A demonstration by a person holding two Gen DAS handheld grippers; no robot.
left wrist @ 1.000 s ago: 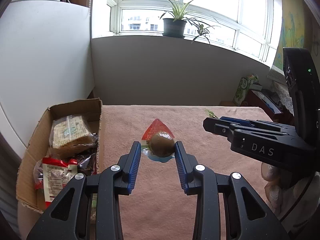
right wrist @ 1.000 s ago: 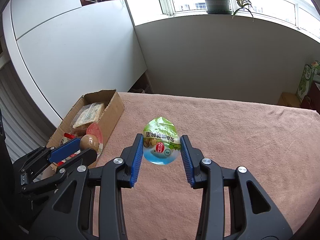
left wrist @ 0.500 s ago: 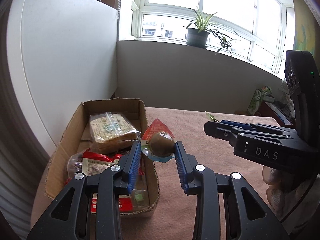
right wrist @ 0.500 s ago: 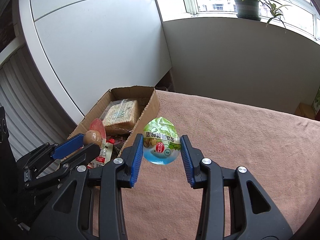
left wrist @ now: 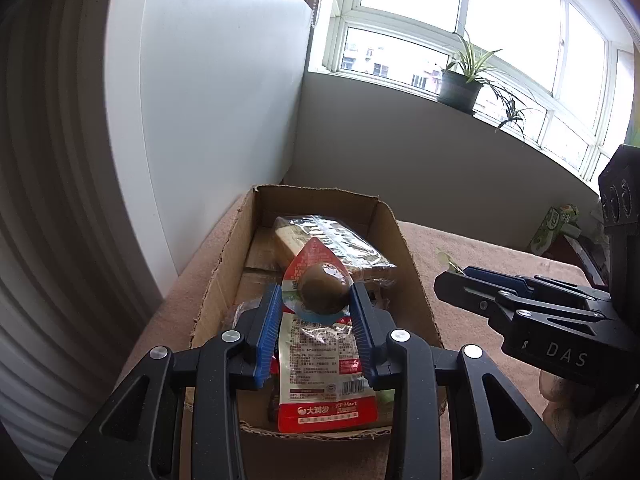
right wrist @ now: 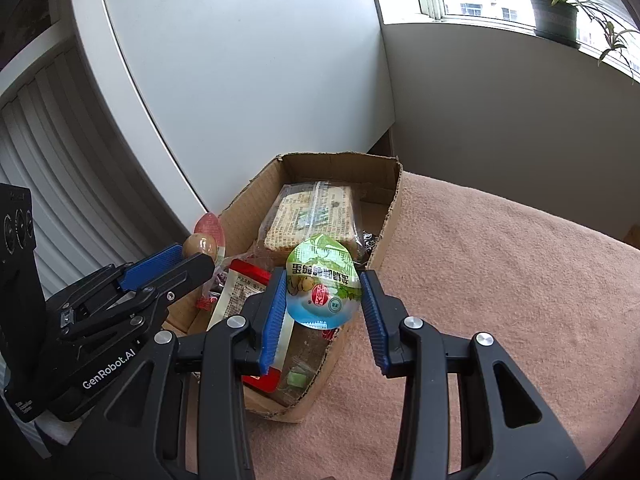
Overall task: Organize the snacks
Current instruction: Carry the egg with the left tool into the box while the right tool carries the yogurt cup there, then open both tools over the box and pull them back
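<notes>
Left wrist — cardboard box (left wrist: 404, 240) now underneath

"DAS" on right claw (left wrist: 452, 276); "GenRobot.AI" on left claw (right wrist: 192, 256); "RT-Mart" on red packet (left wrist: 326, 380).

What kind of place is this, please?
Probably a room in a home: a potted plant on the windowsill, a cloth-covered table, and a cardboard box of snacks.

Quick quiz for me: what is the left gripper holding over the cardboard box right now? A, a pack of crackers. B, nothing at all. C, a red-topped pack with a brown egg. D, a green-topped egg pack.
C: the left gripper has its jaws closed on the red-topped egg pack above the cardboard box; the green-topped egg pack sits in the right gripper.
</notes>
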